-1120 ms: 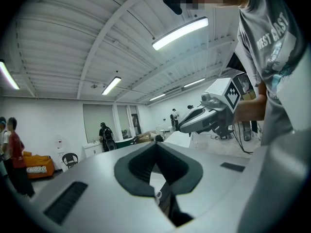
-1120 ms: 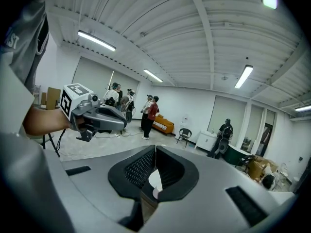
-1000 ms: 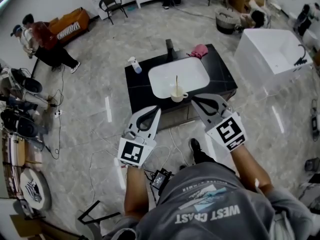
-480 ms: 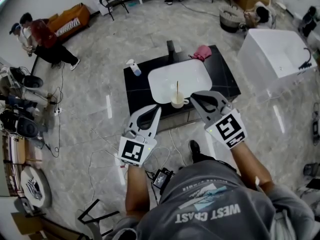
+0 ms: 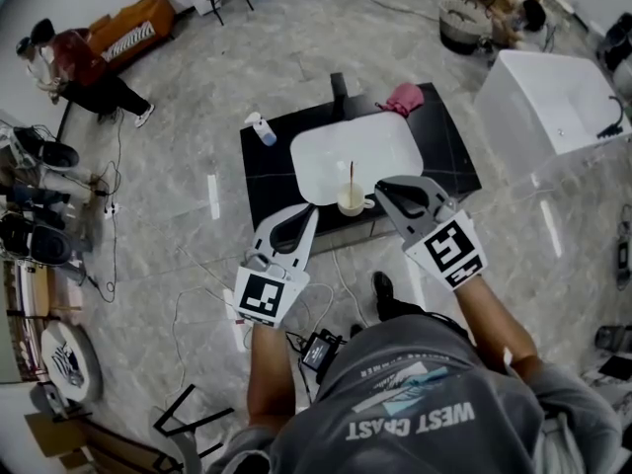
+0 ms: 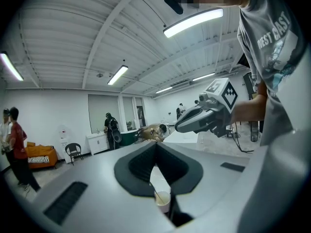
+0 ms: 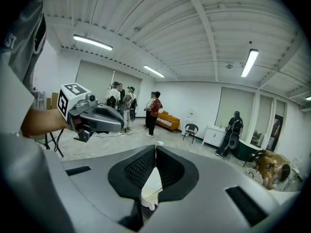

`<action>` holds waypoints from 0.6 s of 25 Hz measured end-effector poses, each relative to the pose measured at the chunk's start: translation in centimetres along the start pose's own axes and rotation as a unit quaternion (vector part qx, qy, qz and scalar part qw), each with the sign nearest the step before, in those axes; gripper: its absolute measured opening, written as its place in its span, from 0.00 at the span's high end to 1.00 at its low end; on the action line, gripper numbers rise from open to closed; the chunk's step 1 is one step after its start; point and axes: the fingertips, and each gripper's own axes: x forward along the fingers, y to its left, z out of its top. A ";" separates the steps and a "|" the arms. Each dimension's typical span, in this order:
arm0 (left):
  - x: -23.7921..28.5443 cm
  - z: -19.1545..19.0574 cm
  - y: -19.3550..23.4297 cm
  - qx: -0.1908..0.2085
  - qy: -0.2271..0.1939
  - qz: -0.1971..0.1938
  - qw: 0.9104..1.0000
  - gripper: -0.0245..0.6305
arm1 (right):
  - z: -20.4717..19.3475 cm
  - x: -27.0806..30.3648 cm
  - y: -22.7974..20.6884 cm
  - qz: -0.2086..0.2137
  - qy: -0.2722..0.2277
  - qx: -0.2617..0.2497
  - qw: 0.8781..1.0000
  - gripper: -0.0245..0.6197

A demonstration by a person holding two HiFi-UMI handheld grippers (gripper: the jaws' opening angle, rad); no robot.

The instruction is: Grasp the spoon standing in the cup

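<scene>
Overhead, we see the spoon [image 5: 350,176] standing in the cup [image 5: 351,202] near the front edge of the table [image 5: 269,181], between left tongs [image 5: 314,212] and right tongs [image 5: 381,188]. Left gripper view: left tongs pressed together, empty. Right gripper view: right tongs likewise together, holding nothing.

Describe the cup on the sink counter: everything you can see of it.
The cup is small, cream-white and looks ceramic. It stands upright at the near edge of the white basin set in the black counter. A small handle points toward the right gripper, which is close, with no contact showing. A thin spoon stands in it, rising above the rim. Any contents cannot be made out.
</scene>
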 end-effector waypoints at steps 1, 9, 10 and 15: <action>0.2 -0.3 0.2 -0.003 0.003 0.001 1.000 0.96 | -0.2 0.4 -0.2 0.003 0.002 0.001 1.000 0.91; 2.2 -2.4 1.6 -0.013 0.018 0.008 1.000 0.96 | -2.3 3.2 -1.8 0.020 0.013 0.018 1.000 0.91; 2.5 -2.7 1.8 -0.015 0.020 0.009 1.000 0.96 | -2.6 3.5 -2.0 0.022 0.013 0.022 0.999 0.91; 3.7 -3.8 2.3 -0.031 0.041 0.010 0.999 0.96 | -4.3 5.1 -3.0 0.033 0.020 0.041 0.998 0.91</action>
